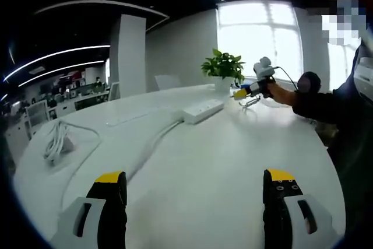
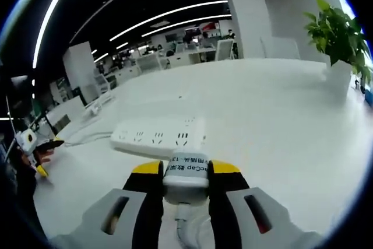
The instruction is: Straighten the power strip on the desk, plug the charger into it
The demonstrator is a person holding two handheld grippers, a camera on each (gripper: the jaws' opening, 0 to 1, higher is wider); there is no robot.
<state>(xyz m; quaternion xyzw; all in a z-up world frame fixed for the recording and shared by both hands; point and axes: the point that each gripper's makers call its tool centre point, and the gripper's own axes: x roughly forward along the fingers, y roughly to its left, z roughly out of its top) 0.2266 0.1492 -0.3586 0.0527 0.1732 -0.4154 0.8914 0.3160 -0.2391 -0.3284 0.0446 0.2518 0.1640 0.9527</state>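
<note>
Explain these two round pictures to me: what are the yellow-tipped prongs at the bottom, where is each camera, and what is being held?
No robot here: a person holds a two-pronged grasping tool in each hand, with a fisheye camera riding on each. The left gripper view looks along the left tool, whose jaws stand apart, open with nothing between them. Across the white curved desk you see the person's other hand carrying the right tool. The right gripper view looks along that right tool, shut on a white block-shaped charger, just short of the long white power strip. Also on the desk: a green potted plant and a bundled white cable.
</note>
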